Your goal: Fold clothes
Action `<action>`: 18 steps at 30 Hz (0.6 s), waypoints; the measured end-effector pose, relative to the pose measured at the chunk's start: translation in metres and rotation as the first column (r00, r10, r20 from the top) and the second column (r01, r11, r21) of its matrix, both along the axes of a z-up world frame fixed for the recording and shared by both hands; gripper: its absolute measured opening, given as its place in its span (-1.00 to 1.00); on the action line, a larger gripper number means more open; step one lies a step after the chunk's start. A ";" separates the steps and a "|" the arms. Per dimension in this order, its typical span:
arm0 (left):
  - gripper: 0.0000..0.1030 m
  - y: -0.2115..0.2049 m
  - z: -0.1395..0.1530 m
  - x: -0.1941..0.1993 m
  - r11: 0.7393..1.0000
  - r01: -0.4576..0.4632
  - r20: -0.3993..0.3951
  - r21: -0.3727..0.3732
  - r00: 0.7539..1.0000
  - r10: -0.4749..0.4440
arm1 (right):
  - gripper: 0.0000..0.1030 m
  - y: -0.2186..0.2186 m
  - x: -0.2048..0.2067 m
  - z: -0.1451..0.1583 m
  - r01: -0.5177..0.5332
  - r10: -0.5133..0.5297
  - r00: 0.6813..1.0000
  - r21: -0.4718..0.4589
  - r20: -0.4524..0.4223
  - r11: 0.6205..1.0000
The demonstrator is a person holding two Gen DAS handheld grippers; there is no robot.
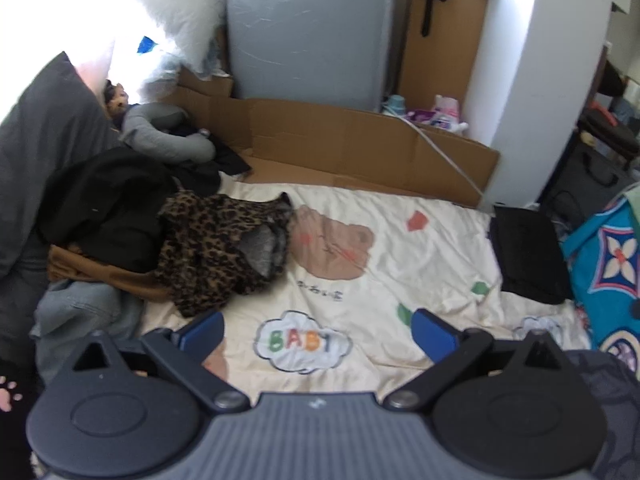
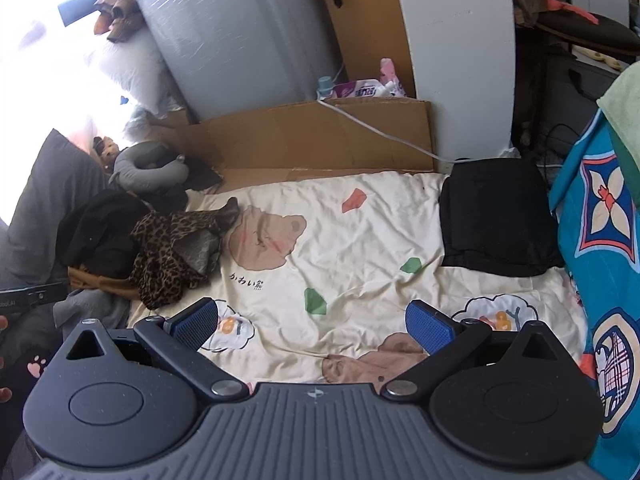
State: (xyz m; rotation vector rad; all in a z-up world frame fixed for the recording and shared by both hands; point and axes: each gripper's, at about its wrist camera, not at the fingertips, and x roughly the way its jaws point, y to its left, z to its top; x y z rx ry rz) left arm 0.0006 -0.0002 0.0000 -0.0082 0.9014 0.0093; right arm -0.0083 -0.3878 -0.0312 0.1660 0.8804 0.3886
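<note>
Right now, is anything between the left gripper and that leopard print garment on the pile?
Nothing visible. The left gripper, open, hovers over bare cream bedsheet, and the leopard print garment lies uncovered, ahead to its left, at the pile's edge.

Clothes pile (image 1: 168, 240) at sheet's (image 1: 400, 256) left edge, folded garment (image 1: 528, 256) at right, cardboard (image 1: 360, 140) behind

Cream cartoon-print bedsheet (image 1: 400, 264) spread flat, "BABY" cloud printed near the front edge. Flattened cardboard (image 1: 340, 140) standing along the far edge. Grey wrapped panel (image 1: 304, 28) upright behind it. Grey neck pillow (image 2: 152, 168) at far left. Blue patterned quilt (image 2: 600, 240) along right side.
</note>
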 end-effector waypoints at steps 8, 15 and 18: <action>0.97 -0.023 -0.001 -0.001 1.000 0.000 0.022 -0.014 1.000 0.000 | 1.00 0.010 -0.005 0.004 0.010 -0.008 0.999 -0.064 0.034 0.998; 0.99 0.006 -0.002 0.003 0.997 0.018 0.018 -0.080 1.000 -0.016 | 0.99 0.013 0.002 0.002 0.005 -0.003 1.000 -0.080 0.020 0.997; 0.99 0.010 -0.001 0.003 0.996 0.014 0.025 -0.084 1.000 -0.012 | 0.99 0.014 0.001 0.002 0.004 -0.002 1.000 -0.088 0.017 0.996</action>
